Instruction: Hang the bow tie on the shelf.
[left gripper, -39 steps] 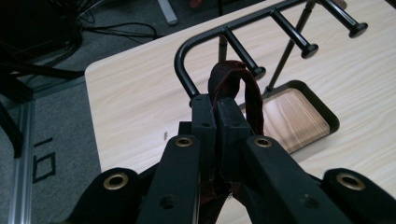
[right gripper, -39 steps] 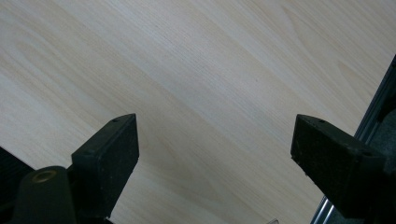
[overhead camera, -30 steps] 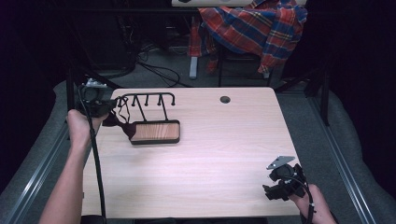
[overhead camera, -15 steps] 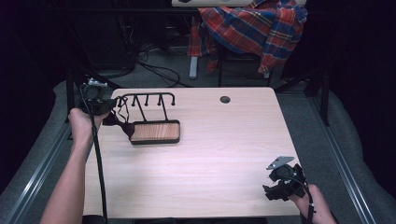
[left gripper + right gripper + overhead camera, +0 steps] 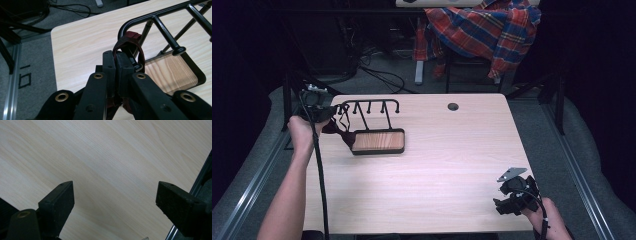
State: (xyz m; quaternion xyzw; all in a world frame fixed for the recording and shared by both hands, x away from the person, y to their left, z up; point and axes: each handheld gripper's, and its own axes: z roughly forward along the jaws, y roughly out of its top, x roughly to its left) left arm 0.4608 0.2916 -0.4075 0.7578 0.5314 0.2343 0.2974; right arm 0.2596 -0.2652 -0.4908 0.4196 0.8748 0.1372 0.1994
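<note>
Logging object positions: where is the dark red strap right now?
In the high view, the dark red strap is at the table's far left, looped at the black rack's left end and pinched by the left tongs.

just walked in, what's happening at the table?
A person works a handheld gripper in each hand at a light wood table. The left gripper is shut on a dark red strap at the end of a black rack with pegs and a wooden base, near the table's far left corner; the strap's loop sits around the rack's curved end bar. The right gripper hangs open over bare tabletop at the near right corner, holding nothing.
</note>
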